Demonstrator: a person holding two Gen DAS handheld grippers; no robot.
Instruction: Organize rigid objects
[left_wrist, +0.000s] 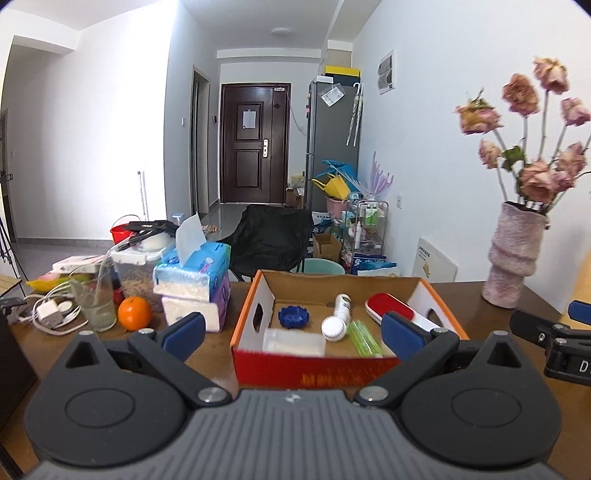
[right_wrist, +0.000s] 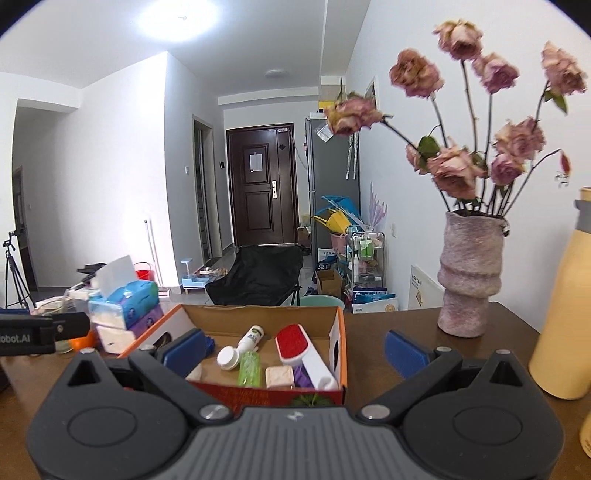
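Hovering over a filled cardboard box

Both claws gape wide and hold nothing: the left gripper (left_wrist: 291, 332) and the right gripper (right_wrist: 295, 354) hang before one open cardboard box (left_wrist: 258, 299) on the brown table (right_wrist: 391, 332). Inside lie one white bottle (left_wrist: 338, 317), long axis toward 12 o'clock with its ribbed cap nearest; one blue lid (left_wrist: 293, 316) at its 9 o'clock; one green tube (left_wrist: 364, 338) at its 4 o'clock, pointing roughly 11 o'clock; one red-and-white lint brush (left_wrist: 391, 308), angled toward 10 o'clock; one clear flat pouch (left_wrist: 293, 341). Left of the box stand two stacked tissue packs (left_wrist: 195, 280), one orange (left_wrist: 134, 313), one glass (left_wrist: 94, 299). One pink vase (right_wrist: 469, 277) of dried roses stands at 2 o'clock. Writing "obot.AI" shows on the left gripper's side
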